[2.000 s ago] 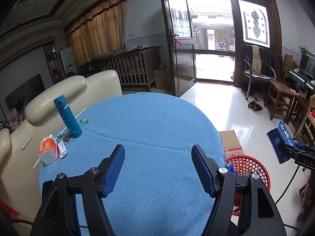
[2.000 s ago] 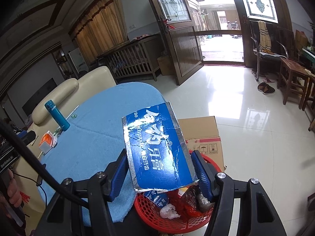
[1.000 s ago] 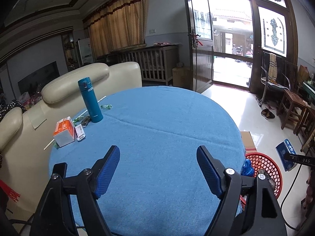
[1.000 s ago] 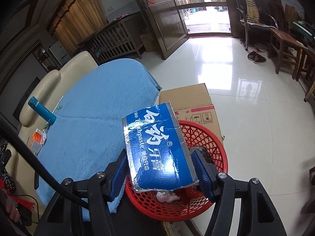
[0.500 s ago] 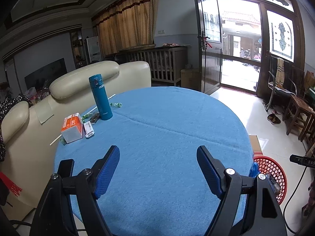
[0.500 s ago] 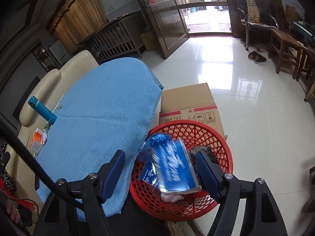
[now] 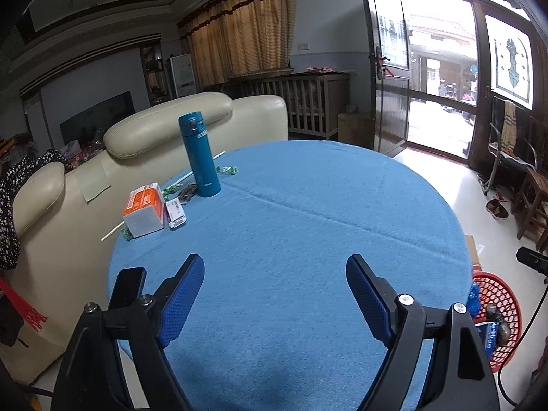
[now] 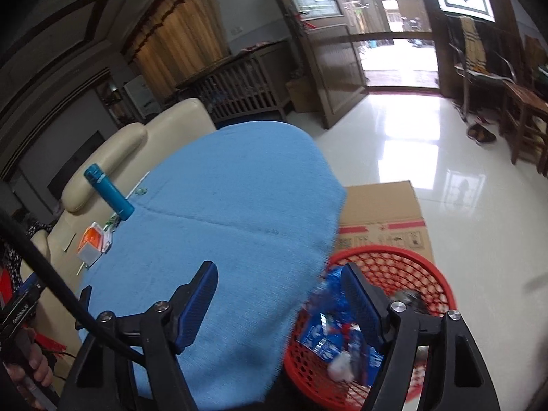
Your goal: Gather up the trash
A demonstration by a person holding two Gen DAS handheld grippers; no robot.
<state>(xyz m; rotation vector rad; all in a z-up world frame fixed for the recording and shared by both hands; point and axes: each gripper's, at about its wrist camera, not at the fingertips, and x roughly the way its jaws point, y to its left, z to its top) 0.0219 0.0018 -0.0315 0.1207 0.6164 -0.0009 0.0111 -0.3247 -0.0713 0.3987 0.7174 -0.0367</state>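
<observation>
A red mesh trash basket point(image 8: 404, 267) stands on the floor by the round blue-clothed table point(image 8: 239, 212). A blue toothpaste box point(image 8: 322, 335) lies inside it with other trash. My right gripper point(image 8: 279, 294) is open and empty, over the table's edge next to the basket. My left gripper point(image 7: 274, 294) is open and empty above the near part of the table point(image 7: 308, 222). The basket point(image 7: 496, 308) shows at the right of the left wrist view. At the table's far left lie an orange and white box point(image 7: 144, 209), a small white packet point(image 7: 175, 212), green wrappers point(image 7: 227, 170) and a white straw point(image 7: 198, 167).
A teal flask point(image 7: 198, 154) stands upright among the far-left items. A cream sofa point(image 7: 154, 126) runs behind the table. A cardboard box point(image 8: 380, 209) sits on the floor behind the basket. Wooden chairs point(image 7: 531, 191) stand at the right by the open door.
My right gripper opened and let the blue toothpaste box drop into the red basket, then swung left toward the table. My left gripper pulled back and turned left, bringing more of the table's left side into view.
</observation>
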